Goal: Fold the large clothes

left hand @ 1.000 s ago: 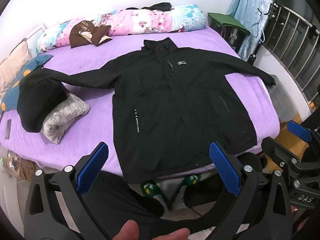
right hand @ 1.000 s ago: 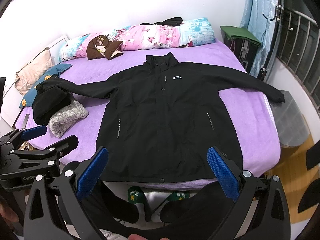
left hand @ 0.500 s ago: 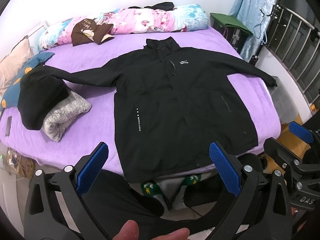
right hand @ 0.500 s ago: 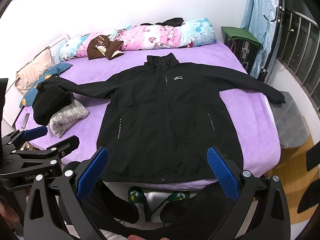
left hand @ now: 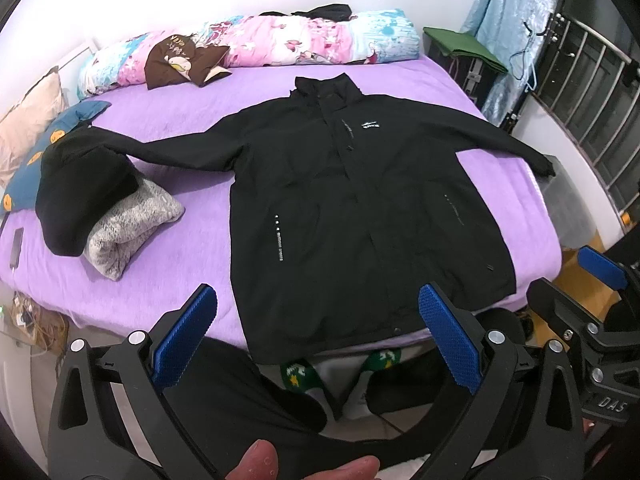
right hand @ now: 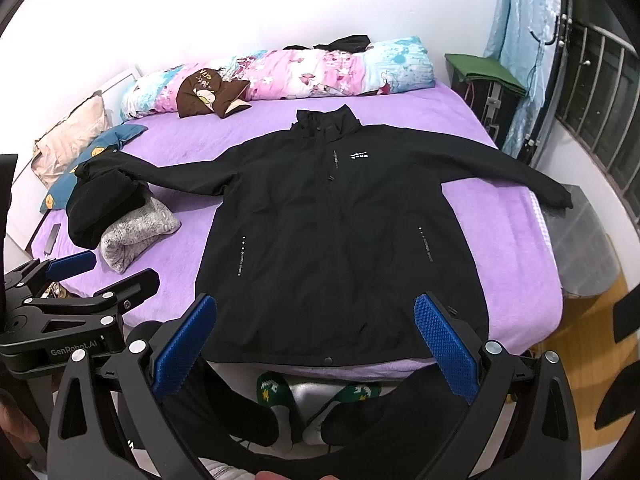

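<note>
Left gripper [left hand: 316, 336] frame hides the jacket [left hand: 352, 216] hem's corner.

This is a home bedroom. Ahead of the tool [right hand: 314, 344] stands a bed [right hand: 500, 216] with a purple sheet; a rolled floral quilt [right hand: 320, 72] lies along its far side by the white wall. Pillows [right hand: 68, 136] sit far left, a blue curtain [right hand: 520, 40] and barred window [right hand: 600, 112] to the right, and folded clothes [right hand: 120, 216] left.
</note>
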The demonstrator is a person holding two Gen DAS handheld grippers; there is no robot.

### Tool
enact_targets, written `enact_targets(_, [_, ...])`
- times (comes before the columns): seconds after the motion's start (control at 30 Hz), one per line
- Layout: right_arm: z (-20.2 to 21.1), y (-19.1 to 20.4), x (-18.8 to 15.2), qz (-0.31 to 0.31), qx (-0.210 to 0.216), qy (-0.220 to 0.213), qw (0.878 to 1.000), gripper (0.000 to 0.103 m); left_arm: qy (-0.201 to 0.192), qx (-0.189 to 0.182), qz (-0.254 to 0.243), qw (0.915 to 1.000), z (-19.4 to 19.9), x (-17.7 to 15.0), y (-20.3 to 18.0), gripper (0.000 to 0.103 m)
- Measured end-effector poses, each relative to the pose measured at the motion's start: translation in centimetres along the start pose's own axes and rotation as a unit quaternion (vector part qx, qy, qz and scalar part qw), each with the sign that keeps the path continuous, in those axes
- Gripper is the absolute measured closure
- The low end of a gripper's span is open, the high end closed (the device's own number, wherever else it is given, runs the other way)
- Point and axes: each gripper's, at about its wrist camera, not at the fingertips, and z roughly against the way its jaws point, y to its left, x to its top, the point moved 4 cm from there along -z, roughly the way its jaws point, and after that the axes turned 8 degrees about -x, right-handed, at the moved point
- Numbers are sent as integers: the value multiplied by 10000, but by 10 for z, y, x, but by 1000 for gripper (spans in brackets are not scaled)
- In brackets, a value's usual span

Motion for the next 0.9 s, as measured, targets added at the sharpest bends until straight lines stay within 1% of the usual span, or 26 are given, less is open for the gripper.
enact_targets(0.47, [0,2,-1,-9,1,6,10000,6,1,4,14,10000,-1,0,0,6])
enact_targets(0.6, [-3,1,0,25,-6,57,10000,6,20,-20,132,9999,-4,-2,4,6])
enact_targets(0.77, [-9,6,5,87,-18,104,9999,6,25,-39,316,9995,-10,3,21,6])
enact_targets(0.9, [-21,13,9,174,-35,239,9996,6,-9,-35,678,9977,-17,13,53,6])
